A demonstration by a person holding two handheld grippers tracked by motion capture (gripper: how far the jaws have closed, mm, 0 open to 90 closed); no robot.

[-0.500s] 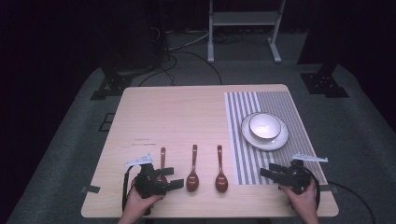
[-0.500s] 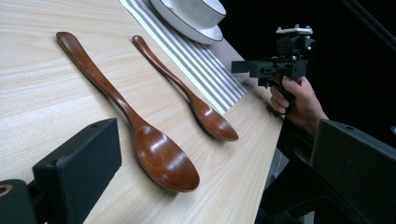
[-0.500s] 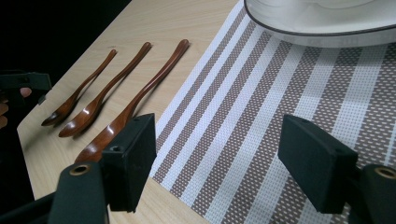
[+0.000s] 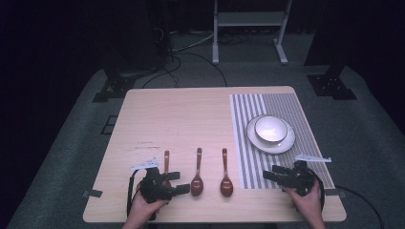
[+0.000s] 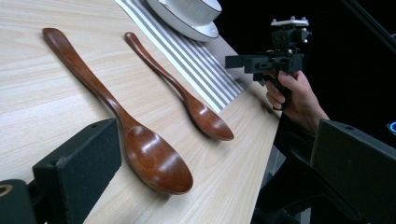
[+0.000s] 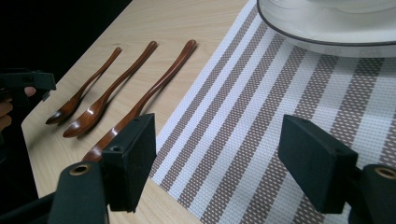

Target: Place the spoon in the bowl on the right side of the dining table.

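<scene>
Both tongs are standing spread and pinching nothing: the left tongs are hovering at the surface's near edge, beside three wooden spoons. The right tongs are hanging over the striped mat's near edge, the bowl on its plate sitting beyond them.

Light wood table. Three brown spoons lie in a row just ahead of my left gripper, bowls toward me. Striped mat under my right gripper, plate on it beyond.

No text (labels, brands, numbers or signs) is readable anywhere.
</scene>
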